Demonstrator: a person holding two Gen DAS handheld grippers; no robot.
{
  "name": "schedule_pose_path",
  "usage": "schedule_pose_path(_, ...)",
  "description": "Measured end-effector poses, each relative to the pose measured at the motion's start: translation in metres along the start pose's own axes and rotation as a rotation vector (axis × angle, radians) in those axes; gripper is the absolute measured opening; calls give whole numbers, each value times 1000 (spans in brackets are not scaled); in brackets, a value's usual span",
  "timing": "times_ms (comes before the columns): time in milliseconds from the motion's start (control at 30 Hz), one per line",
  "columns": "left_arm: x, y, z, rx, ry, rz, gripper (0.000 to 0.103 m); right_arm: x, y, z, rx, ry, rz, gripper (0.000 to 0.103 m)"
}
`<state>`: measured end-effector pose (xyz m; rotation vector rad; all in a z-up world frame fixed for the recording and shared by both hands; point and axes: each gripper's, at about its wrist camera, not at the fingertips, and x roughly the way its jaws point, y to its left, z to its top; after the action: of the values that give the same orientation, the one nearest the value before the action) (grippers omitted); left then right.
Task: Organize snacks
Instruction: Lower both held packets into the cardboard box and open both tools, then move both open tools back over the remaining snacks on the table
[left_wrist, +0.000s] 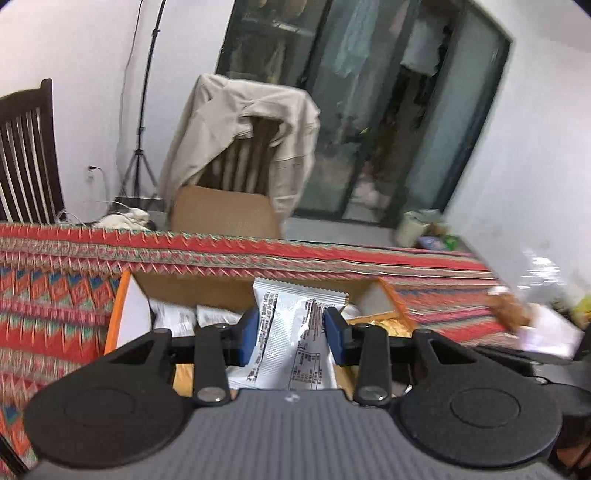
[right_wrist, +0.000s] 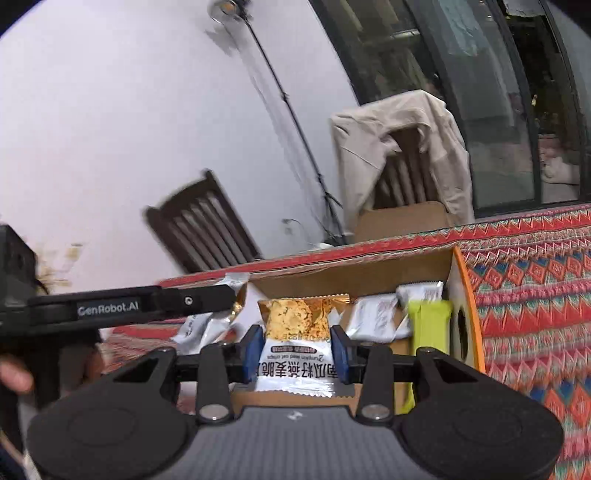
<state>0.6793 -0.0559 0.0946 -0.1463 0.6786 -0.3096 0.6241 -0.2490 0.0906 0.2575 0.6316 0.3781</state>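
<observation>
My left gripper (left_wrist: 290, 330) is shut on a white snack packet (left_wrist: 291, 332), back side with printed text facing me, held above an open cardboard box (left_wrist: 207, 291) with orange edges. My right gripper (right_wrist: 297, 350) is shut on a gold-and-white oat crisp packet (right_wrist: 295, 332) over the same box (right_wrist: 354, 277). Inside the box lie white packets (right_wrist: 373, 317) and a yellow-green bar (right_wrist: 428, 325). The left gripper's arm (right_wrist: 147, 304) reaches in from the left in the right wrist view, holding its white packet (right_wrist: 207, 325).
The box sits on a red patterned tablecloth (left_wrist: 55, 295). A chair draped with a beige jacket (left_wrist: 243, 140) and a dark wooden chair (left_wrist: 26, 155) stand behind the table. A light-stand tripod (left_wrist: 140, 155) is by the wall. Wrapped items (left_wrist: 517, 306) lie at the table's right.
</observation>
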Motion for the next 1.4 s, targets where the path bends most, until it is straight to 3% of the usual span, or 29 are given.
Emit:
schedule_pose_path(167,82,20,15,-77,103,43,39,91,-11,26,-96,92,-204,39)
schedule_pose_path(333,127,33,11,-134,173,46,43,146,-30,23,-86,164,-266,40)
schedule_pose_path(400,135,36,8,-159,197,38,63,152,-35,21,-57,173,-245,50)
schedule_pose_path(467,134,38,5,-163,199,24,71,147,-39,18,-36,154,-242,82)
schedule_pose_path(600,119,42,4,-159,200,31,72,121,-33,16,-112,98,-277,82)
schedule_pose_path(767,64,45,9,-124,171,47,77,74,-28,29,-130,61,-273,84)
schedule_pose_path(1000,-60,23,-8,70,89,51,86,-25,-3,30,-208,8,-254,87)
schedule_pose_path(1167,-158,9,-52,136,13,39,93,-106,22,8,-259,-26,-208,93)
schedule_pose_path(1400,-264,-12,-143,215,-90,-4,99,-213,60,-65,-342,-97,-151,97)
